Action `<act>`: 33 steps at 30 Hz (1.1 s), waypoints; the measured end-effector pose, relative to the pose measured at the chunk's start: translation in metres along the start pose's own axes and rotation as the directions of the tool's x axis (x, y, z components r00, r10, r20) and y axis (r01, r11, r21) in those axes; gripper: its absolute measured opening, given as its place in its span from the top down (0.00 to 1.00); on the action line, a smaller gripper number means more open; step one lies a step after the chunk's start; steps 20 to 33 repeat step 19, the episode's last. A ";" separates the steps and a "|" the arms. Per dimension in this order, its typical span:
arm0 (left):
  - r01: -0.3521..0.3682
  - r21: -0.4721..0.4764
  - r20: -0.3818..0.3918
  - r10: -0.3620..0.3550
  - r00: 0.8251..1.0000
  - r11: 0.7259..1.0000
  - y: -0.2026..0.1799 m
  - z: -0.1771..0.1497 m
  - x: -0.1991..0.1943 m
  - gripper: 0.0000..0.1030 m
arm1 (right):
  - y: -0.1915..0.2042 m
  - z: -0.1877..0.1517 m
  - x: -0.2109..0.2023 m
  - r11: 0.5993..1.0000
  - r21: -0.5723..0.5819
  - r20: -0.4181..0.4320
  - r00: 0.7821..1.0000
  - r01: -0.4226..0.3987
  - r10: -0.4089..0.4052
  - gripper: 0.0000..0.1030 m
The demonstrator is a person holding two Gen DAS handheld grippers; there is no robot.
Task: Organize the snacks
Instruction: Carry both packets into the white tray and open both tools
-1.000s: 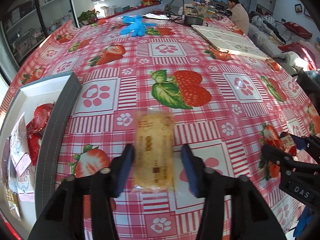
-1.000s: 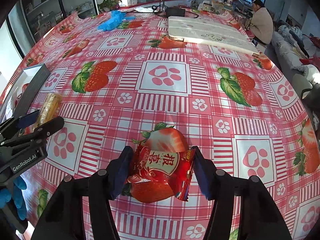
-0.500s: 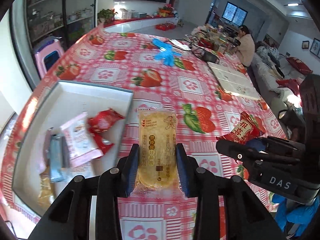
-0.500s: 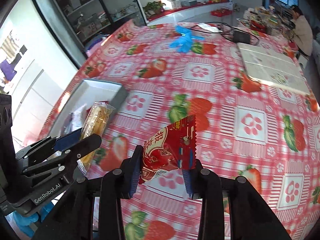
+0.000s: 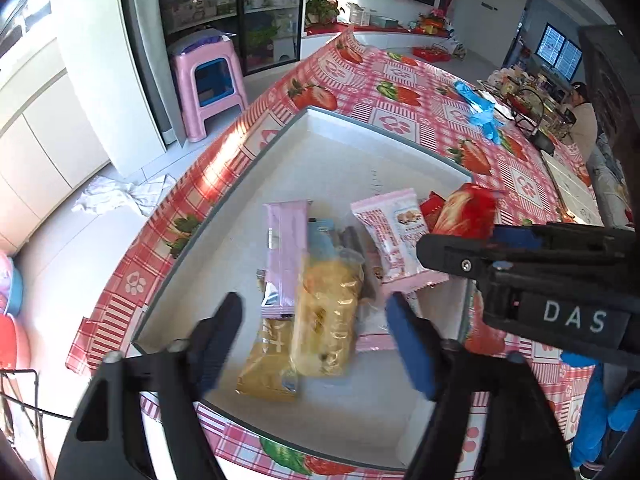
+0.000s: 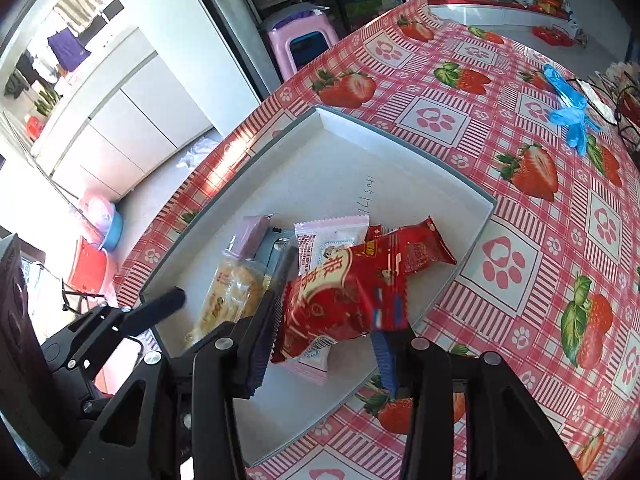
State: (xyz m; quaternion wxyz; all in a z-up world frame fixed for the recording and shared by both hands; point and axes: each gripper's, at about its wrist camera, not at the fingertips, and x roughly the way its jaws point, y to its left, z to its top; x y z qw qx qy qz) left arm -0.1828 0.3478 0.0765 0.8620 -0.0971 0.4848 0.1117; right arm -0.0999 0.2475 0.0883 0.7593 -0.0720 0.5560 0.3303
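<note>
Hanging over the tray's [image 5: 224,216] crowded near half, both tongs.

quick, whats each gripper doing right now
Left gripper: open, jaws just opened, yellow snack released over the tray.
Right gripper: jaws just opening, red snack packet between them.

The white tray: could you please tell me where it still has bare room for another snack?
The white tray is bare across its far half, between the far corner and the snack pile. A bare strip also runs along its near rim. The middle is crowded with overlapping packets.
</note>
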 end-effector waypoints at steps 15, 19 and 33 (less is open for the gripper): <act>-0.027 -0.070 -0.071 0.022 0.997 0.997 0.030 -0.004 0.022 0.01 | 0.033 0.000 -0.003 0.950 -0.206 0.026 0.972 0.235 -0.235 0.01; -0.019 -0.072 -0.042 0.016 0.999 0.997 0.034 -0.007 0.017 0.01 | 0.033 -0.001 -0.004 0.948 -0.216 0.013 0.971 0.234 -0.237 0.01; -0.019 -0.072 -0.042 0.016 0.999 0.997 0.034 -0.007 0.017 0.01 | 0.033 -0.001 -0.004 0.948 -0.216 0.013 0.971 0.234 -0.237 0.01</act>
